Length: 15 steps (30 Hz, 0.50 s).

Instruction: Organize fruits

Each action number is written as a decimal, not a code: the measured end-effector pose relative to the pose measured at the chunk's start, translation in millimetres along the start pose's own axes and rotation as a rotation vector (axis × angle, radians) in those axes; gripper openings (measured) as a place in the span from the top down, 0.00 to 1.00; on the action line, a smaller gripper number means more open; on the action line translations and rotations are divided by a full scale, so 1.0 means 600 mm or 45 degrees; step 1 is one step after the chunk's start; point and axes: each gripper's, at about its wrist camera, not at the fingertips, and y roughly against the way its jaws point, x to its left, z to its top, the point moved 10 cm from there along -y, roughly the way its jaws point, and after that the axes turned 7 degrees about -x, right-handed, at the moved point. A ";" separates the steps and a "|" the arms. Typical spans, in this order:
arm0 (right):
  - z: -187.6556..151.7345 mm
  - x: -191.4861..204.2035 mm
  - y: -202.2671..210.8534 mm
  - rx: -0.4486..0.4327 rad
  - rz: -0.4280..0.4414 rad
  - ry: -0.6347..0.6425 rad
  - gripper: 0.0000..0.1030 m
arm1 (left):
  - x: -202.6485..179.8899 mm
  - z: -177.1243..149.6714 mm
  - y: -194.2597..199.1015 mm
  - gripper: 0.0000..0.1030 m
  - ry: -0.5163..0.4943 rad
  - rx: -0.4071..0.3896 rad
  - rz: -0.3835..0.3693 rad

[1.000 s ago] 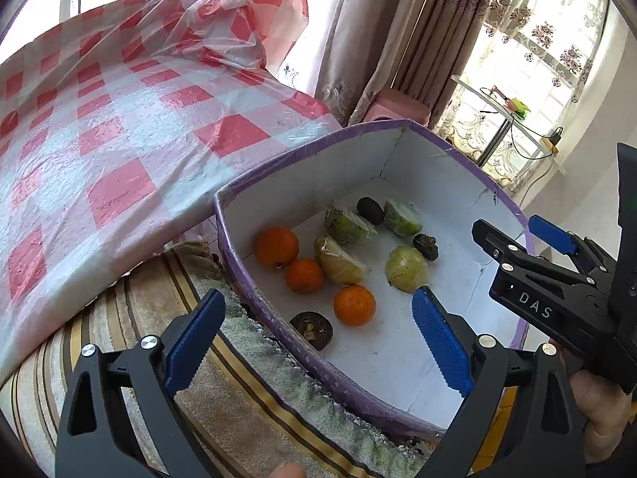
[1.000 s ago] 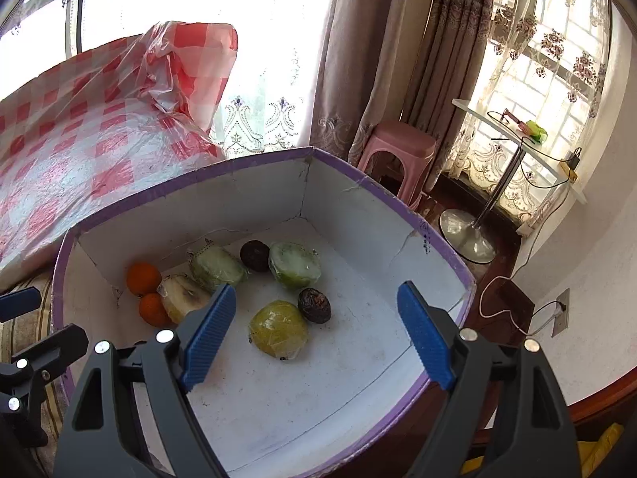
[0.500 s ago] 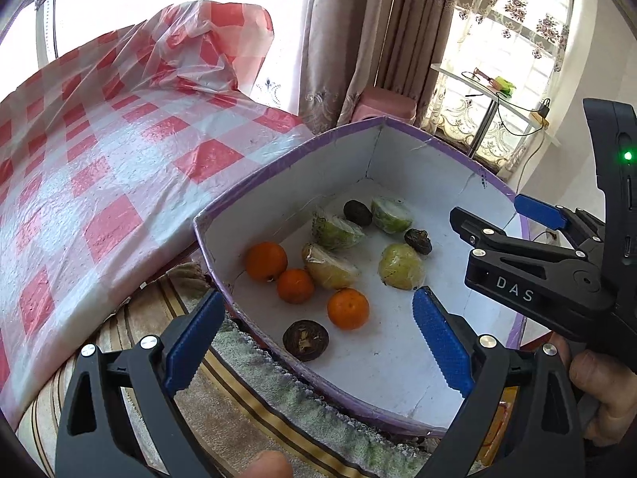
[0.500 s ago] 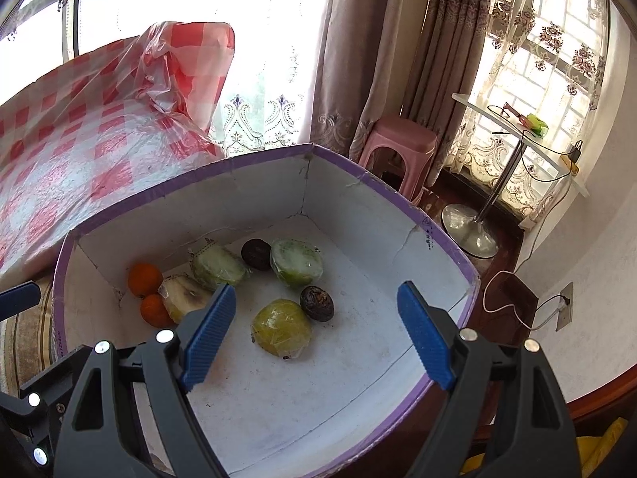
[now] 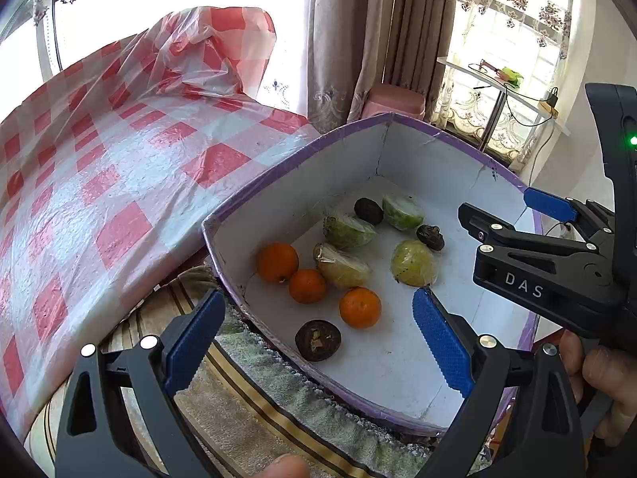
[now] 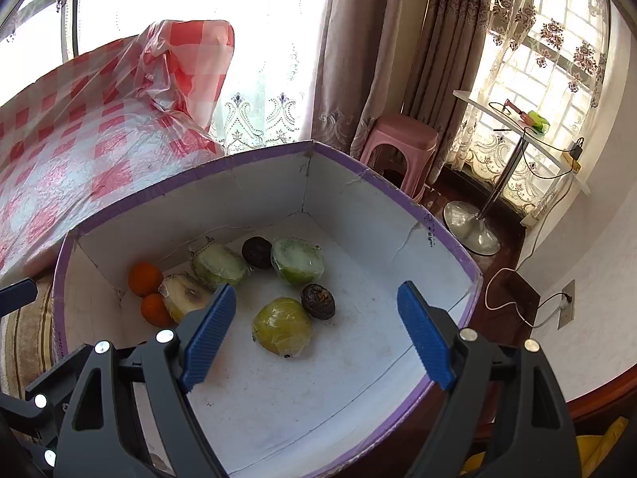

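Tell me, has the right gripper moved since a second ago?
Yes. In the left wrist view the right gripper has risen against the box's far rim.

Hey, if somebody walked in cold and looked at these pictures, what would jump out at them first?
Probably the purple-rimmed white box holding loose fruit: three oranges at its near left, plastic-wrapped green fruit and dark round ones toward the back. Next, the red-checked plastic sheet left of the box. Both the left gripper and right gripper hover with jaws open, empty.
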 end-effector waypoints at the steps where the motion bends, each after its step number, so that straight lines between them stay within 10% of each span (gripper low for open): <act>1: 0.000 0.000 0.000 0.001 0.001 0.000 0.19 | 0.001 -0.001 -0.001 0.11 0.001 0.001 0.000; 15: -0.004 0.004 -0.003 0.011 0.006 0.001 0.19 | -0.004 -0.005 -0.003 0.11 -0.002 0.005 -0.006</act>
